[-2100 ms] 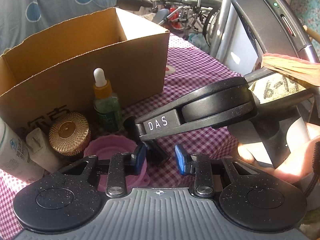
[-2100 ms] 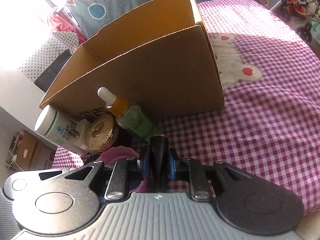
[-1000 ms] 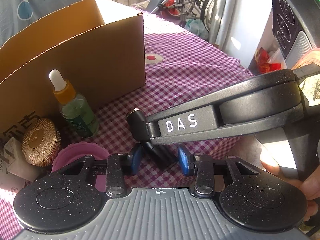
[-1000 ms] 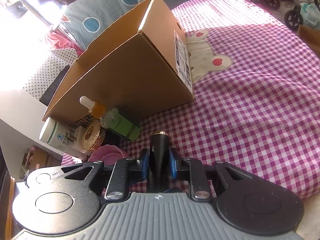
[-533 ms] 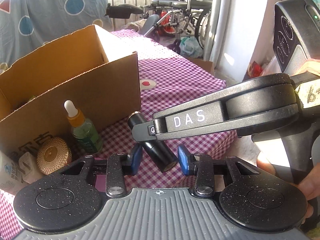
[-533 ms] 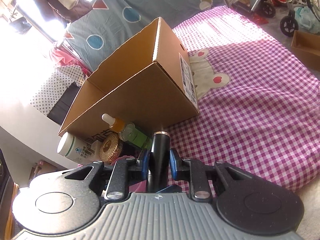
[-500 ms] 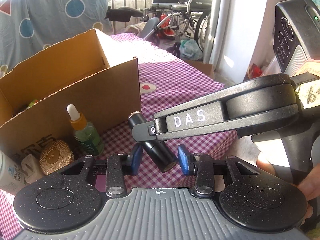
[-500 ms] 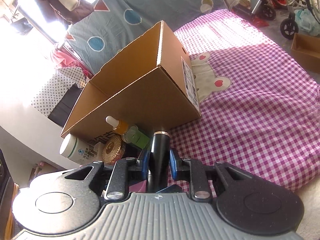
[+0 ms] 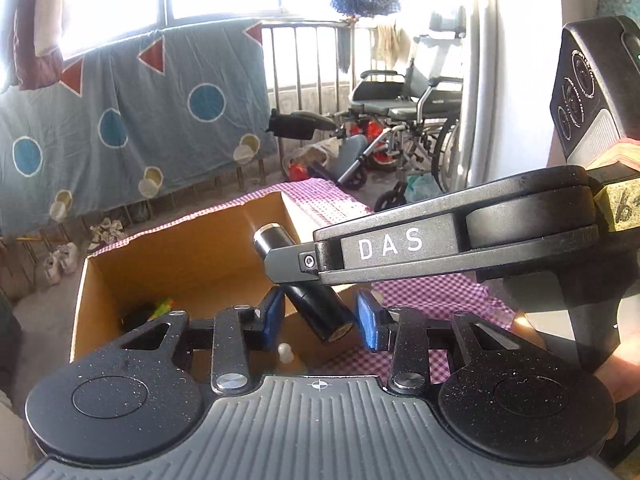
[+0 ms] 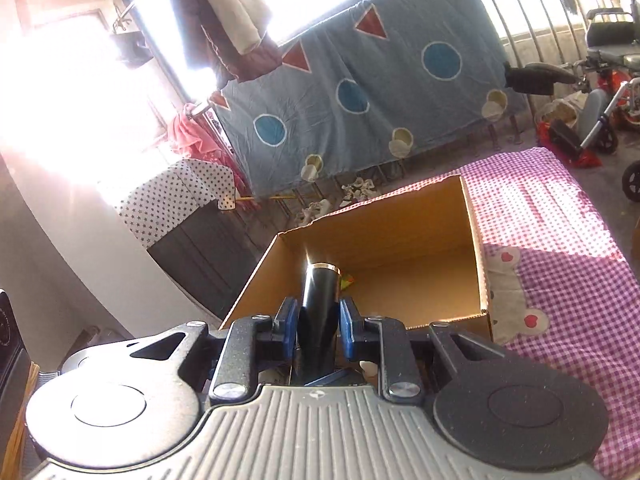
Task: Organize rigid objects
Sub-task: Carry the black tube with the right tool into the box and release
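Observation:
A black tube with a metal-ringed tip [image 10: 320, 296] is clamped between the blue pads of my right gripper [image 10: 319, 334], which is shut on it above the near wall of an open cardboard box [image 10: 400, 240]. In the left wrist view that right gripper [image 9: 280, 268] comes in from the right, and the black tube [image 9: 316, 304] slants down between the pads of my left gripper [image 9: 319, 316]. The left pads stand apart and do not press on it. The cardboard box [image 9: 192, 256] lies below, with a green item [image 9: 160, 306] on its floor.
A dropper bottle's white tip [image 9: 285, 354] shows just below the left fingers. A pink checked cloth [image 10: 560, 280] covers the surface to the right of the box. A wheelchair [image 9: 404, 120] and a hanging blue sheet [image 9: 120, 120] stand behind. A person's hand [image 9: 624, 372] is at the right edge.
Both grippers have risen together with the black tube, from cloth level up to above the box's rim. The gold jar, pink dish and white bottle have dropped out of view.

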`<state>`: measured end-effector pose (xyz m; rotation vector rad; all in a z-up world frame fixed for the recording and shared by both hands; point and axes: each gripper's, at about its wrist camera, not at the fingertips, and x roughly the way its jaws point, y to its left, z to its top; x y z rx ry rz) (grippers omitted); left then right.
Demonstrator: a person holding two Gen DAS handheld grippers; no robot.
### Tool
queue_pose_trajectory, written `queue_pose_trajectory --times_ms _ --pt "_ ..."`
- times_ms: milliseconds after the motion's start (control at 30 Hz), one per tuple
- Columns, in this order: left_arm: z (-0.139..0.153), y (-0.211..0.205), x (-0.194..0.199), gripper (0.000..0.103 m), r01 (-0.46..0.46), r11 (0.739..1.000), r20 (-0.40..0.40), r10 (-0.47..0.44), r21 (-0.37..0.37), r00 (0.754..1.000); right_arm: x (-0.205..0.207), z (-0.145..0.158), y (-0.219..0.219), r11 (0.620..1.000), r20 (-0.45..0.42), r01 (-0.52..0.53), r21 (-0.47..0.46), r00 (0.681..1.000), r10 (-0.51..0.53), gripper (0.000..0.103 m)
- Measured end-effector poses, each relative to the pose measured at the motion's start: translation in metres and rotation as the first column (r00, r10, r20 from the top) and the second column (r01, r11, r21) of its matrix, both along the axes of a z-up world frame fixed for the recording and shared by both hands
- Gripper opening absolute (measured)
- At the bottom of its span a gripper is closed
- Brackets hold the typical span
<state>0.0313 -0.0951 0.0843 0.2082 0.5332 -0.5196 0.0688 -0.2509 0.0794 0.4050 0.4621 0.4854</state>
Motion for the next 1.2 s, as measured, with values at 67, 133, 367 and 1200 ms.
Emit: queue_pose_trajectory --times_ms 67,133,367,1200 --pt "0.009 0.013 0.016 0.038 -0.039 0.999 -0.017 0.039 -0.013 0.999 0.021 0.012 0.015 0.999 -0.005 -0.043 -0.02 0.999 0.043 0.025" --pt "0.013 0.022 0.039 0.038 -0.07 0.997 -0.05 0.069 -0.023 0.996 0.049 0.021 0.03 0.995 -0.03 -0.09 -0.039 0.996 0.089 0.025" --pt "-0.005 0.06 0.128 0.038 -0.145 0.989 -0.299 0.13 -0.028 0.945 0.16 0.011 0.081 0.969 -0.293 -0.236 -0.076 0.934 0.205 0.026" --pt "-0.019 0.093 0.155 0.039 -0.263 0.959 -0.33 0.283 0.103 0.901 0.244 -0.042 0.086 0.958 -0.57 -0.242 0.151 0.771 0.284 0.025"
